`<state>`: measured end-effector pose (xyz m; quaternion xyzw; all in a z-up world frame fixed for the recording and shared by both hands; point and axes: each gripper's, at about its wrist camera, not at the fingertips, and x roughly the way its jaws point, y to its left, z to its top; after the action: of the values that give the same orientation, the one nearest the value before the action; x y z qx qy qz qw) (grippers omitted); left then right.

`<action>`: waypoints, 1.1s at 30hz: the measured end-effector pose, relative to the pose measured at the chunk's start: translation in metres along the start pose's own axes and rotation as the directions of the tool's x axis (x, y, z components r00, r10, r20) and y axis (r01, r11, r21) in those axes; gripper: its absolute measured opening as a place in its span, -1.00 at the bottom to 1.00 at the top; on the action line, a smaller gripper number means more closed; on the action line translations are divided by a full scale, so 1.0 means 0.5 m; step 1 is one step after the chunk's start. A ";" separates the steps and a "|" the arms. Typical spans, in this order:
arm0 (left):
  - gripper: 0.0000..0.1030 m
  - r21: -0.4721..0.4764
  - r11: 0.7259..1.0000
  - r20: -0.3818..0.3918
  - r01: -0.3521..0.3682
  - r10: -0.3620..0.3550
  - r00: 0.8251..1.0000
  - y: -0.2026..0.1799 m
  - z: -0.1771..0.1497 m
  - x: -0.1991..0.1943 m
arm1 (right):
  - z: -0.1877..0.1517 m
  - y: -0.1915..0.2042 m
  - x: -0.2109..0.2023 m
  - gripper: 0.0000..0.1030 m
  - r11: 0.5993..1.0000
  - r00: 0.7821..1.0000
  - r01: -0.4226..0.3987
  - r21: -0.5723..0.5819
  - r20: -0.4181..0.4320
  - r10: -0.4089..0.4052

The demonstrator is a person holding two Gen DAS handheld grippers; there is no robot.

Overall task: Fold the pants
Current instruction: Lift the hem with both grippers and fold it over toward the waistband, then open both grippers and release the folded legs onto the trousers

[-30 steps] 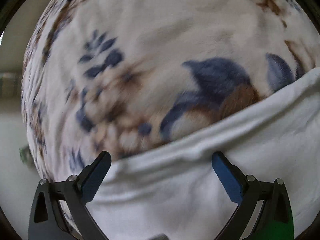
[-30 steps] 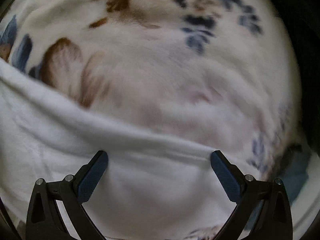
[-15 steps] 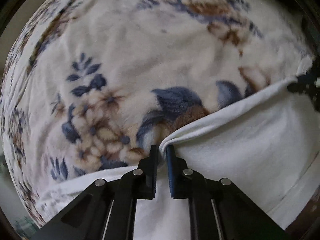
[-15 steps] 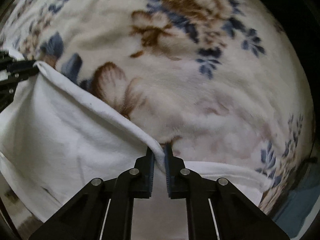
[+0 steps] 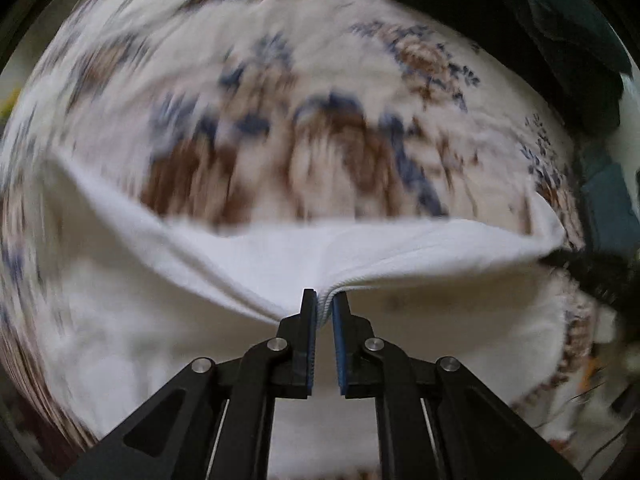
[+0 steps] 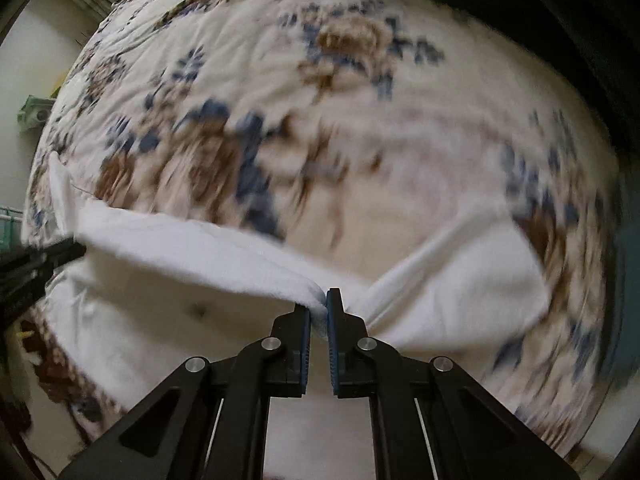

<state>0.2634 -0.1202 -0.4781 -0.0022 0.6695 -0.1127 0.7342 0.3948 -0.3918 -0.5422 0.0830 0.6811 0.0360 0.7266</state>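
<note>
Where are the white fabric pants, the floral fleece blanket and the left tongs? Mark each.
white fabric pants (image 5: 420, 248): left wrist view, lifted edge.
floral fleece blanket (image 6: 360, 92): right wrist view, flower print.
left tongs (image 5: 324, 300): left wrist view, between fingertips.

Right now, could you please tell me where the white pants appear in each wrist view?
Left wrist view: the white pants span the middle band, their edge pinched by the left tool.
Right wrist view: the pants cross the lower middle, pinched by the right tool.
Shared landmark: the floral blanket beneath.
</note>
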 end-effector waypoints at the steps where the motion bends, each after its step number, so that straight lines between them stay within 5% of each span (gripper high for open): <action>1: -0.90 -0.043 0.999 -0.018 0.004 -0.005 1.000 0.006 -0.037 0.005 | -0.033 0.001 0.000 -0.84 1.000 1.000 -0.003 0.007 -0.022 0.003; 5: -0.94 -0.152 0.988 -0.145 -0.001 -0.021 0.989 0.032 -0.172 0.077 | -0.179 0.008 0.031 -0.84 0.999 0.992 -0.004 0.049 -0.128 0.010; 10: -0.99 -0.242 0.968 -0.269 -0.069 0.001 0.963 0.079 -0.260 0.199 | -0.303 -0.004 0.098 -0.84 0.996 0.980 0.030 0.088 -0.201 -0.012; 16: -0.93 -0.301 0.947 -0.225 -0.110 0.042 0.974 0.107 -0.237 0.164 | -0.281 -0.016 0.159 -0.68 0.987 0.961 0.000 0.162 -0.275 0.045; 19: -0.53 -0.341 0.933 -0.202 -0.113 0.044 0.978 0.114 -0.221 0.121 | -0.238 -0.071 0.102 0.06 0.972 0.958 -0.058 0.228 -0.261 0.118; 21: 0.22 -0.348 0.931 -0.177 -0.110 0.049 0.983 0.113 -0.208 0.102 | -0.228 -0.088 0.058 0.38 0.960 0.959 -0.109 0.259 -0.227 0.170; 22: 0.51 -0.333 0.935 -0.168 -0.122 0.068 0.983 0.107 -0.194 0.095 | -0.223 -0.095 0.036 0.84 0.956 0.962 -0.109 0.273 -0.215 0.171; 23: 0.89 -0.318 0.938 -0.164 -0.141 0.092 0.982 0.103 -0.183 0.092 | -0.217 -0.106 0.013 0.91 0.953 0.969 -0.093 0.290 -0.194 0.153; 27: 0.89 -0.266 0.941 -0.124 -0.209 0.182 0.976 0.076 -0.128 0.087 | -0.206 -0.144 -0.035 0.91 0.921 0.988 -0.048 0.386 -0.119 0.101; 33: 0.89 -0.196 0.928 -0.117 -0.318 0.300 0.947 0.034 -0.067 0.151 | -0.134 -0.167 0.097 0.89 0.889 0.991 0.029 0.457 -0.128 0.033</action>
<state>0.2392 -0.1114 -0.5584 0.0299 0.7004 0.0765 0.7090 0.3264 -0.4608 -0.6082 0.2500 0.7169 -0.1192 0.6398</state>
